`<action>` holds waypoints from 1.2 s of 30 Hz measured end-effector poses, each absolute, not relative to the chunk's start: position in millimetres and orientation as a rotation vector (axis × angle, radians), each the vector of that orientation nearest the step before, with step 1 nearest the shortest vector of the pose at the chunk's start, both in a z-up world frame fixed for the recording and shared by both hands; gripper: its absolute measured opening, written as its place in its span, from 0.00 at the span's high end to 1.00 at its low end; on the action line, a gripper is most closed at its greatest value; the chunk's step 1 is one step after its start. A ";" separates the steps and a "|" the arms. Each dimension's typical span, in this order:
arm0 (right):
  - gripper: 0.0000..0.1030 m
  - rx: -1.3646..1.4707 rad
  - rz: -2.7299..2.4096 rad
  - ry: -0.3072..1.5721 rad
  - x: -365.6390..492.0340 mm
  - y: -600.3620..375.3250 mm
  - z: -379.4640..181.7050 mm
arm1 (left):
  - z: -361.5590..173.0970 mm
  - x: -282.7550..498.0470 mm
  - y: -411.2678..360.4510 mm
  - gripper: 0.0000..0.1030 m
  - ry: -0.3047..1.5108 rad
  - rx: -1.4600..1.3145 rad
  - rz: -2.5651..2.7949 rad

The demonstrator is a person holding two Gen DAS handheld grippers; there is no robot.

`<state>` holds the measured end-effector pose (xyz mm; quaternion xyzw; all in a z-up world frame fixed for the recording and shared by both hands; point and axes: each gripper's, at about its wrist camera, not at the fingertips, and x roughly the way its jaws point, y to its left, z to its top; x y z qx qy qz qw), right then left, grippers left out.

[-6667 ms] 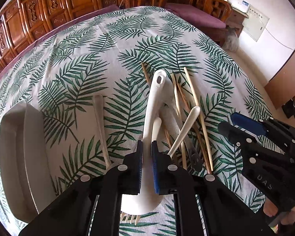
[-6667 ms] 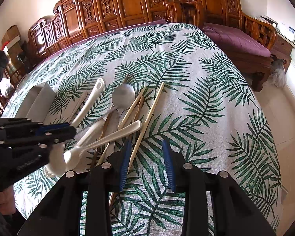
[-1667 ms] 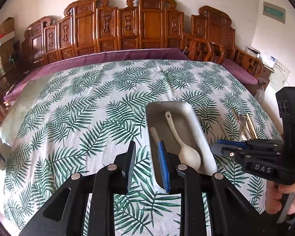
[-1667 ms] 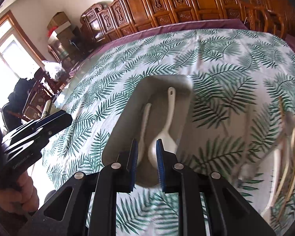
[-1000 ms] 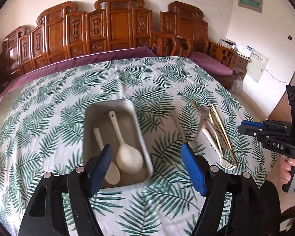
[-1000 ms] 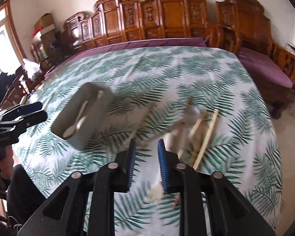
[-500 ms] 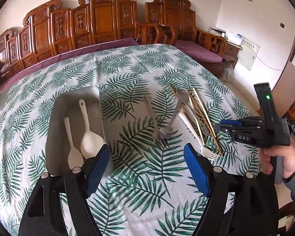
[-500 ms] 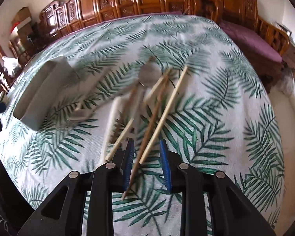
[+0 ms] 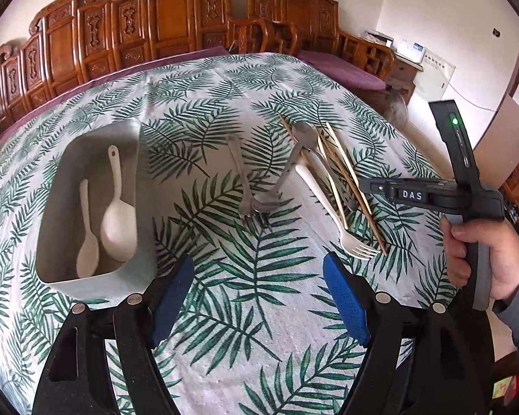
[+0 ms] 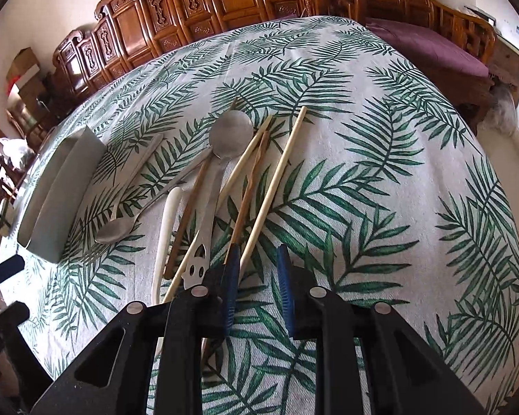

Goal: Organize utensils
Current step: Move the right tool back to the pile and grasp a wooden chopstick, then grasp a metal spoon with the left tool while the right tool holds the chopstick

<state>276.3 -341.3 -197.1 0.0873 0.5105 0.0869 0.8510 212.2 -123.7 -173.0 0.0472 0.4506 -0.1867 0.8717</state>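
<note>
- The loose utensils lie in a heap on the leaf-print cloth of the surface, right of the grey tray.
- In that heap: a steel spoon with its bowl at the far end and a pierced handle end pointing back toward the right tool; several chopsticks, pale and darker, lying lengthwise beside and partly under it; a white plastic fork with its tines toward the near edge.
- Just left of the heap, two steel forks lie crossed, their tines meeting at the near end.
- The tray stands well apart from the heap, toward the left side of the cloth. Inside it lie a white ladle-like spoon and a smaller white spoon, side by side, bowls toward the near wall.
- The right tool is low over the near ends of the chopsticks. Its jaws stand narrowly apart and are closing; the tip of one pale chopstick reaches into the gap, and the pads do not press on it.
- The left tool is spread wide over bare cloth between tray and heap, with nothing between its jaws.
- A hand in a grey sleeve holds the right tool's handle, seen from the left wrist.
- Carved wooden benches line the far side.
</note>
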 end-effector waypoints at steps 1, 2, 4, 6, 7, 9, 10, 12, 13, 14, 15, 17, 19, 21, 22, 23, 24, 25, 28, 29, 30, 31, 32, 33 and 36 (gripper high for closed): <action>0.77 0.166 0.181 1.072 276.7 -338.5 -196.8 | -173.8 211.8 -125.7 0.28 0.943 0.103 -0.391; 0.77 0.146 0.176 1.071 278.1 -336.1 -196.7 | -174.9 211.7 -127.8 0.28 0.945 0.107 -0.393; 0.80 0.097 0.160 1.071 279.2 -330.8 -196.6 | -176.3 211.9 -130.8 0.28 0.948 0.112 -0.394; 0.80 0.061 0.150 1.076 280.0 -326.9 -196.4 | -177.6 211.7 -133.9 0.28 0.951 0.116 -0.394; 0.80 0.052 0.146 1.081 280.3 -326.6 -196.3 | -178.1 211.7 -135.4 0.28 0.951 0.119 -0.394; 0.82 0.048 0.123 1.093 280.2 -329.7 -195.2 | -178.3 212.9 -138.3 0.28 0.951 0.123 -0.391; 0.86 0.058 0.120 1.099 280.5 -332.7 -195.4 | -178.1 213.2 -140.0 0.28 0.952 0.123 -0.389; 0.96 0.067 0.109 1.109 281.9 -339.1 -195.4 | -177.8 215.9 -143.7 0.28 0.952 0.124 -0.389; 0.96 0.068 0.106 1.113 282.5 -341.7 -195.2 | -177.4 217.8 -146.7 0.28 0.951 0.129 -0.388; 0.96 0.072 0.100 1.117 282.8 -345.2 -195.2 | -177.3 219.9 -148.9 0.28 0.951 0.133 -0.388; 0.96 0.082 0.100 1.119 282.4 -347.8 -195.6 | -177.4 221.9 -151.3 0.28 0.951 0.136 -0.390; 0.96 0.108 0.109 1.124 282.9 -352.5 -196.4 | -177.0 229.0 -158.3 0.28 0.955 0.146 -0.393; 0.96 0.112 0.116 1.126 283.5 -353.5 -196.5 | -177.0 237.7 -165.0 0.28 0.963 0.153 -0.400; 0.96 0.115 0.123 1.126 283.5 -353.7 -196.1 | -177.8 245.8 -172.2 0.28 0.971 0.164 -0.408; 0.96 0.117 0.127 1.125 283.5 -353.8 -196.2 | -179.0 251.3 -176.4 0.28 0.978 0.173 -0.411; 0.96 0.120 0.130 1.125 283.2 -354.1 -196.3 | -180.2 257.0 -181.0 0.30 0.983 0.184 -0.414; 0.96 0.124 0.135 1.124 282.9 -354.7 -196.4 | -181.8 262.3 -185.1 0.33 0.987 0.194 -0.416; 0.96 0.132 0.139 1.124 283.0 -355.9 -196.6 | -183.9 267.3 -188.4 0.36 0.995 0.203 -0.418; 0.96 0.144 0.149 1.124 283.1 -358.4 -197.0 | -191.7 284.4 -198.6 0.43 1.016 0.245 -0.416; 0.96 0.144 0.152 1.123 282.6 -359.2 -196.8 | -194.8 290.2 -202.0 0.46 1.022 0.267 -0.413; 0.96 0.144 0.154 1.122 282.2 -359.3 -196.7 | -198.1 295.6 -204.2 0.50 1.030 0.284 -0.411; 0.95 0.146 0.156 1.121 282.0 -359.5 -196.8 | -200.8 300.9 -205.9 0.56 1.040 0.297 -0.409; 0.94 0.149 0.160 1.122 281.9 -359.7 -197.1 | -203.9 307.6 -207.3 0.59 1.054 0.309 -0.407; 0.94 0.151 0.162 1.127 282.1 -359.6 -198.2 | -206.2 312.5 -208.3 0.62 1.067 0.315 -0.405; 0.95 0.139 0.164 1.124 281.1 -358.2 -197.9 | -212.0 325.2 -210.8 0.65 1.103 0.329 -0.402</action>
